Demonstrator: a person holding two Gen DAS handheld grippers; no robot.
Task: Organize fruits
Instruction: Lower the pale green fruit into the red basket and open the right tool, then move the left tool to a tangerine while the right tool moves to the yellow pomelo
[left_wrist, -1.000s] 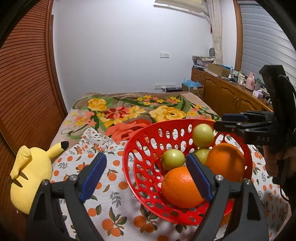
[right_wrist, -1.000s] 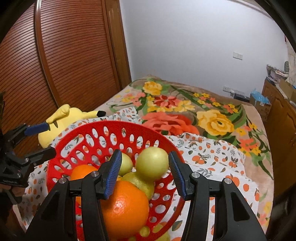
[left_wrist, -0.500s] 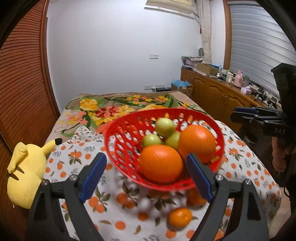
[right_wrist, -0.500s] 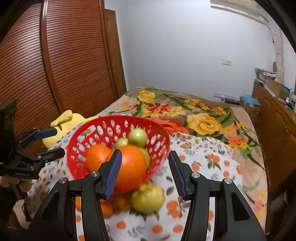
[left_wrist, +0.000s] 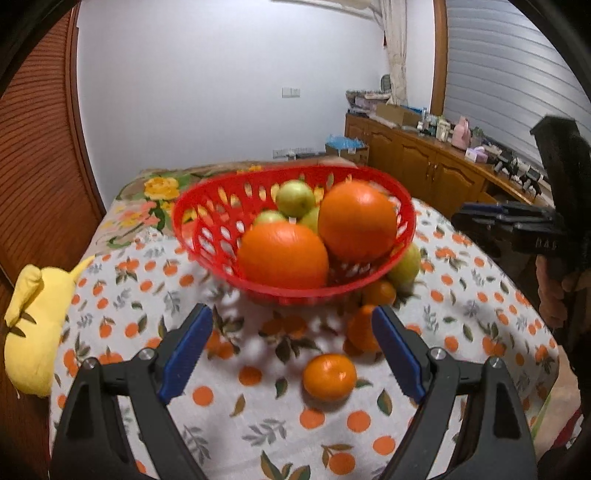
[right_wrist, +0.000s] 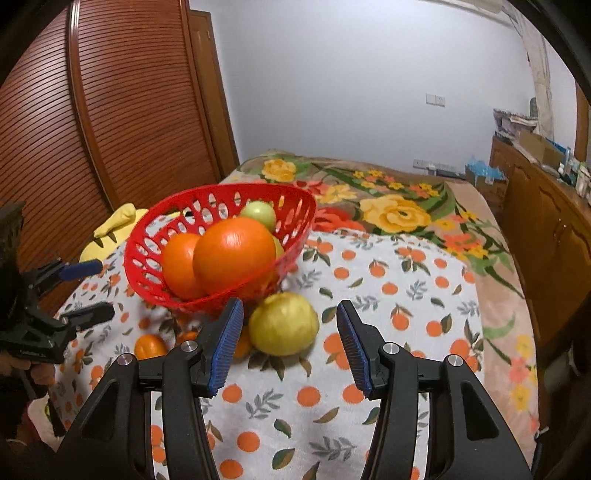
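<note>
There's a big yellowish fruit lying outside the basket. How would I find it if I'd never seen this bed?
Start at the red basket standing on the orange-print cloth spread over the bed. Just in front of the basket, on the cloth, lies the yellow-green fruit, in line with the right gripper. It is far bigger than the small mandarins lying loose nearby, and pale yellow-green instead of orange.

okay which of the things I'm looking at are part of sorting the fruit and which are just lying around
Part of the job:
red basket
big oranges
green fruits
yellow fruit
small mandarins

Just lying about:
yellow plush toy
clutter on the sideboard
</note>
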